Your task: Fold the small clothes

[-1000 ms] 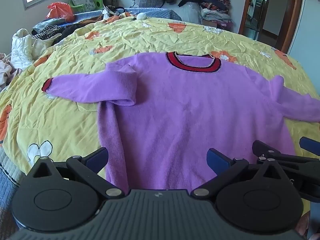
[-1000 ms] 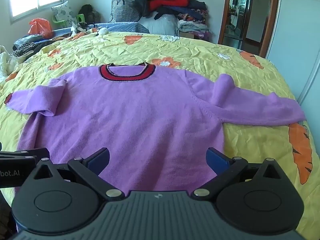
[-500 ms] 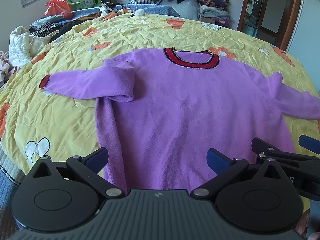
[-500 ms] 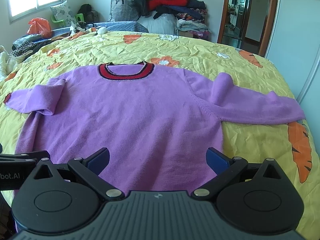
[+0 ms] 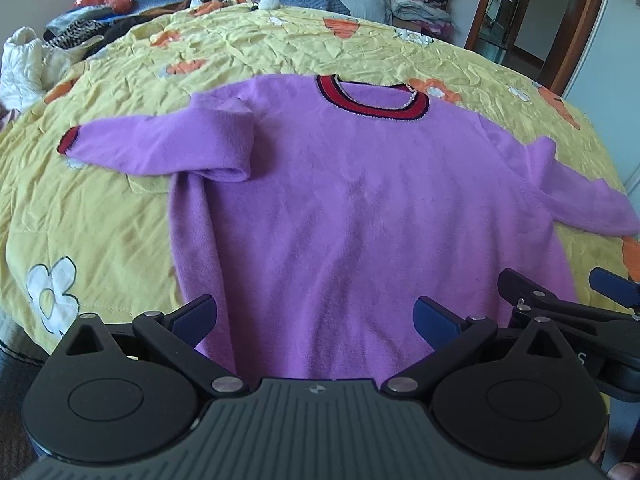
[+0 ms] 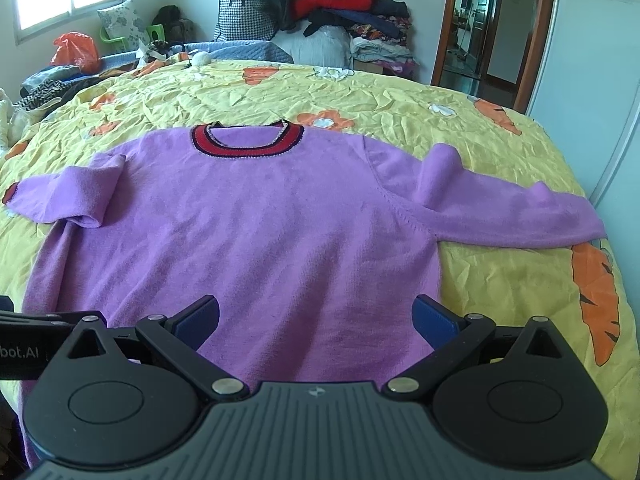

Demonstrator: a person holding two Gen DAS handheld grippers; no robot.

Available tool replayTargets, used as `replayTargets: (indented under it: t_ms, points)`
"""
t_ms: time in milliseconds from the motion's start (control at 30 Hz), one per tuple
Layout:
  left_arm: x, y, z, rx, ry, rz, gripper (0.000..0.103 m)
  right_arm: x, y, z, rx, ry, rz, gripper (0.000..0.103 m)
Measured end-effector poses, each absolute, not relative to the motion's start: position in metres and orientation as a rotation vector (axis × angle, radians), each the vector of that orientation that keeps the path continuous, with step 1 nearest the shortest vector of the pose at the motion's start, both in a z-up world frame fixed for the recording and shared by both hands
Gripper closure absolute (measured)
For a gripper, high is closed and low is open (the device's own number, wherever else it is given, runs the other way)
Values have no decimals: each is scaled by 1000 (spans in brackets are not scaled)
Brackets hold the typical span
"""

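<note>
A purple sweater (image 5: 360,208) with a red and black collar (image 5: 372,100) lies flat, front up, on a yellow bedspread (image 5: 100,216). It also shows in the right wrist view (image 6: 256,232). Its left sleeve (image 5: 160,148) lies out to the side with a fold at the shoulder. Its right sleeve (image 6: 508,216) stretches right. My left gripper (image 5: 316,316) is open and empty over the hem. My right gripper (image 6: 316,316) is open and empty over the hem; it also shows at the left wrist view's right edge (image 5: 560,296).
A pile of clothes and bags (image 6: 320,12) stands beyond the bed's far end. More clothes and an orange bag (image 6: 76,50) lie at the far left. A doorway (image 6: 492,28) is at the far right. The bed's edge runs close on the right (image 6: 624,280).
The left gripper has tilted down and moved forward a little, so the sweater sits lower and larger in its view. The right gripper has barely moved. Both stay open.
</note>
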State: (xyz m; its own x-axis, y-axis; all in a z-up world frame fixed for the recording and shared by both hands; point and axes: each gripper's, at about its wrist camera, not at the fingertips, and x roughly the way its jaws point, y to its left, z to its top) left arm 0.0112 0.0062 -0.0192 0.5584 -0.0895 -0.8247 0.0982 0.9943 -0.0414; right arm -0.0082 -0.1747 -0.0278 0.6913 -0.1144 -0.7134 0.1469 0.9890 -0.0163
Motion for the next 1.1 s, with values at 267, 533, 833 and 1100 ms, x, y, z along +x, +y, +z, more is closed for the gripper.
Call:
replayTargets:
  t_ms: [267, 533, 833, 1100]
  points:
    - [13, 0, -23, 29, 978, -119, 0, -8, -179, -31, 48, 800, -162, 0]
    - [24, -22, -32, 84, 983, -197, 0, -6, -193, -41, -9, 798, -203, 0]
    - [32, -32, -40, -141, 886, -238, 0, -4, -335, -49, 200, 628, -246, 0]
    - [50, -88, -47, 42, 905, -304, 0, 10, -510, -89, 507, 647, -450, 0]
